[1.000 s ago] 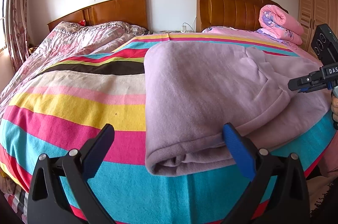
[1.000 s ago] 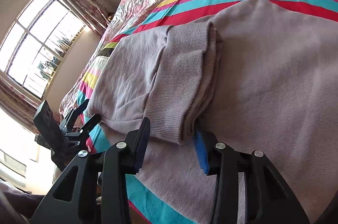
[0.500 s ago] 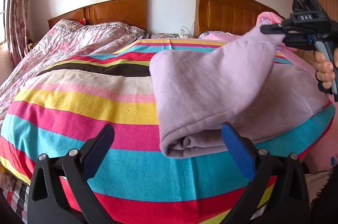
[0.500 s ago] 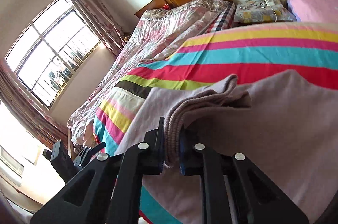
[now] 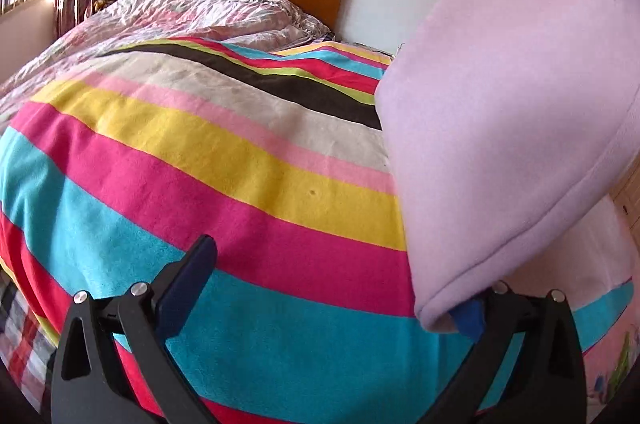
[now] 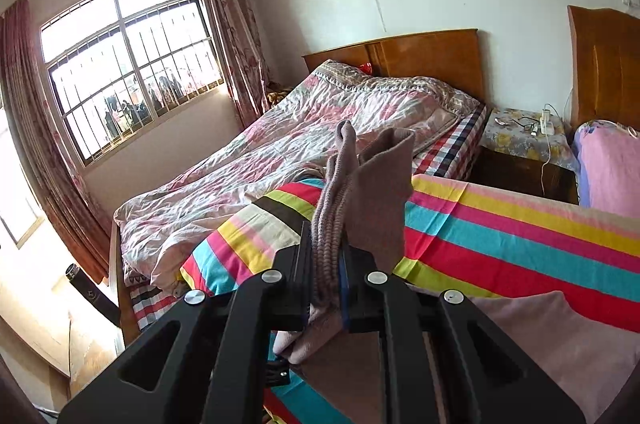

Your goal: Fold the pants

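Right wrist: tongs [image 6: 325, 284] clamping pants [image 6: 360, 192].

Right gripper [image 6: 325, 284]: both black arms reach up and forward from the bottom of the wrist view, with the jaws drawn almost together on the ribbed hem of the pants [image 6: 360, 192], which stands up between the blue-lined pads. Left gripper [image 5: 336, 288]: jaws spread wide, the left finger [image 5: 188, 280] free in front of the pants, the right finger's blue pad [image 5: 470, 316] partly hidden under the pants' lower folded corner; whether it touches the cloth cannot be told. Neither hand is visible.
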The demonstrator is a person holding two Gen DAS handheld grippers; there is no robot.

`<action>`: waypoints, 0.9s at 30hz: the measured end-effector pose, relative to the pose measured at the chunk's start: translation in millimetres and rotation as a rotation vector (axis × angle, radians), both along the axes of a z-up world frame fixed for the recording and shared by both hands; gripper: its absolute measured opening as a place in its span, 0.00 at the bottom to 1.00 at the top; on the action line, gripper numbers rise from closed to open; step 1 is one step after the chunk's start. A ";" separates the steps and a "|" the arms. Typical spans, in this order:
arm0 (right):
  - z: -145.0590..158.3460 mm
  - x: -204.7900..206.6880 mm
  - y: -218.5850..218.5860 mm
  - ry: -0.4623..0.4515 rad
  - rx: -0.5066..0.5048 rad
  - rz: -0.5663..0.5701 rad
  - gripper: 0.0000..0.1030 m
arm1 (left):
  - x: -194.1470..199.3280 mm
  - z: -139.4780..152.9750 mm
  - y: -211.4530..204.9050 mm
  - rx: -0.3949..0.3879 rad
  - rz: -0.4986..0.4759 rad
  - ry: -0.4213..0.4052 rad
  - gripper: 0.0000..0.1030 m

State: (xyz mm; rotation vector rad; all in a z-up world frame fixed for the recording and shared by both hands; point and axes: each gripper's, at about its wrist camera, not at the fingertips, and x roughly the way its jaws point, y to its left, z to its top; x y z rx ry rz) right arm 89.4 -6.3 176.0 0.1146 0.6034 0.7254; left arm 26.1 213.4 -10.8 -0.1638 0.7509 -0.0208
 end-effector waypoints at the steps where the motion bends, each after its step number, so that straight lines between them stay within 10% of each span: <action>1: -14.2 -3.8 -14.9 0.016 0.015 -0.021 0.12 | -0.9 -2.1 -3.3 0.031 -0.006 0.006 0.99; 9: -250.0 -8.3 -152.3 0.460 0.151 -0.249 0.12 | 0.2 -11.4 -11.9 0.077 -0.034 0.015 0.99; 21: -207.6 -19.7 -140.3 0.316 0.156 -0.209 0.12 | 1.1 -7.4 -3.1 0.006 0.015 0.014 0.99; 27: -244.9 -23.7 -156.5 0.416 0.110 -0.266 0.12 | 1.0 -6.8 -17.3 0.128 -0.042 0.033 0.99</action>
